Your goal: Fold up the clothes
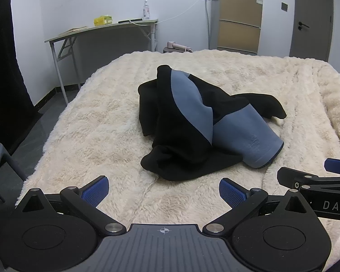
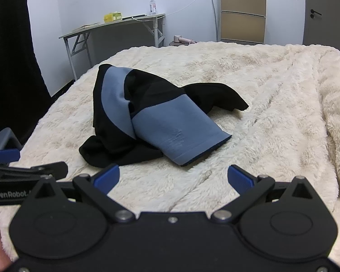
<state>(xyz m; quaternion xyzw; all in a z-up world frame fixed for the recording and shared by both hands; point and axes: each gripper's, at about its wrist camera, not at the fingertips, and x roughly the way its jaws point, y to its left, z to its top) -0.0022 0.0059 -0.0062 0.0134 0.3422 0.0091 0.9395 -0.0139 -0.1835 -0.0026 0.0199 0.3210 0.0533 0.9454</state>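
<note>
Black-and-blue garment (image 1: 192, 122) lies crumpled just above centre frame, nearest my right gripper (image 2: 173, 179); it and my left gripper (image 1: 163, 191) gape empty.

Bare blanket (image 1: 115, 122) around crumpled garment (image 1: 192, 122).

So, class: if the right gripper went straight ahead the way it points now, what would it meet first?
Probably the right gripper, jaws open, would first meet the garment's blue-grey cuff on the fluffy blanket; depth is uncertain.

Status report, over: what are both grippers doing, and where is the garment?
Left gripper open, empty. Right gripper open, empty. Black and blue garment crumpled on the fluffy blanket, untouched, ahead of both. Nothing in the way.
</note>
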